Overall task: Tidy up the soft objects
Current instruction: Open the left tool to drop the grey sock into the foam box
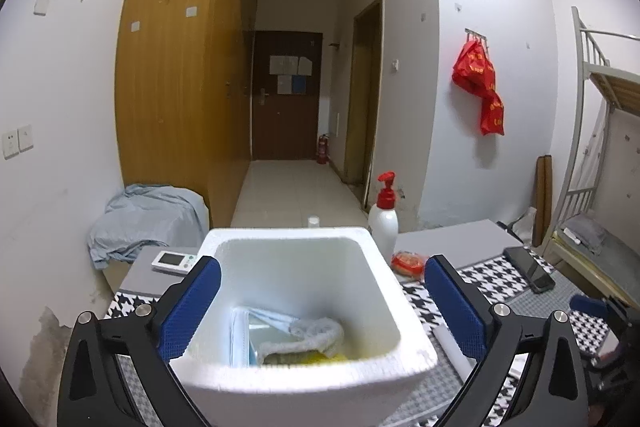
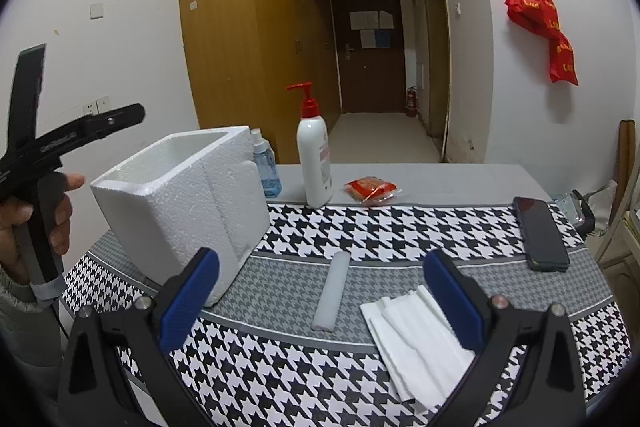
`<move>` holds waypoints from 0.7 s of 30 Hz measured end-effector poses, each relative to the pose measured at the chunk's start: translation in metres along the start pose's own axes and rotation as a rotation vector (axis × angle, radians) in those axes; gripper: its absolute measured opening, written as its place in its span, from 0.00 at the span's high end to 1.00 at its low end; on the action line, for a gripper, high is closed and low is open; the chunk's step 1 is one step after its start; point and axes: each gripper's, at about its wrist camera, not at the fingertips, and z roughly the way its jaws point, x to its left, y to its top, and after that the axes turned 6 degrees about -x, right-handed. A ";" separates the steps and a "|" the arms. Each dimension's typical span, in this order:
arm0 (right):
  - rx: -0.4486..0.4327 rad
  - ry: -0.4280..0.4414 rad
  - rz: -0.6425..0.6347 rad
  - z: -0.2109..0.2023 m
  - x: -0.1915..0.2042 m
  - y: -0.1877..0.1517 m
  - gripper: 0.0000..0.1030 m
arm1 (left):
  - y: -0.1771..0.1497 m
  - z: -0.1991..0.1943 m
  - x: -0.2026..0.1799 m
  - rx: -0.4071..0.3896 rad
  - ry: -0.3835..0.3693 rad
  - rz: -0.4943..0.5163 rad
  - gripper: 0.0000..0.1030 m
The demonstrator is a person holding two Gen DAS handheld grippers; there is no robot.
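My left gripper hangs open over the white styrofoam box, with blue face masks and a grey cloth inside. My right gripper is open too, above the folded white tissues and white foam stick on the houndstooth-covered surface.

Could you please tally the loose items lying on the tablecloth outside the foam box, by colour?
White: 3 — pump bottle, foam stick, folded tissues
Red: 1 — snack packet
Blue: 1 — spray bottle
Black: 1 — phone
Total: 6
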 end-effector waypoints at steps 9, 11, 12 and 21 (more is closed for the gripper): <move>-0.014 0.015 0.010 -0.007 0.000 -0.002 0.00 | -0.016 -0.042 -0.004 -0.069 0.003 -0.021 0.01; -0.019 0.020 0.007 -0.009 0.002 -0.002 0.00 | -0.020 -0.049 -0.006 -0.080 0.003 -0.024 0.01; -0.022 0.024 0.006 -0.011 0.003 -0.003 0.00 | -0.023 -0.052 -0.006 -0.085 0.001 -0.025 0.01; -0.051 0.044 0.011 -0.022 0.003 -0.009 0.00 | -0.042 -0.076 -0.005 -0.108 0.012 -0.038 0.01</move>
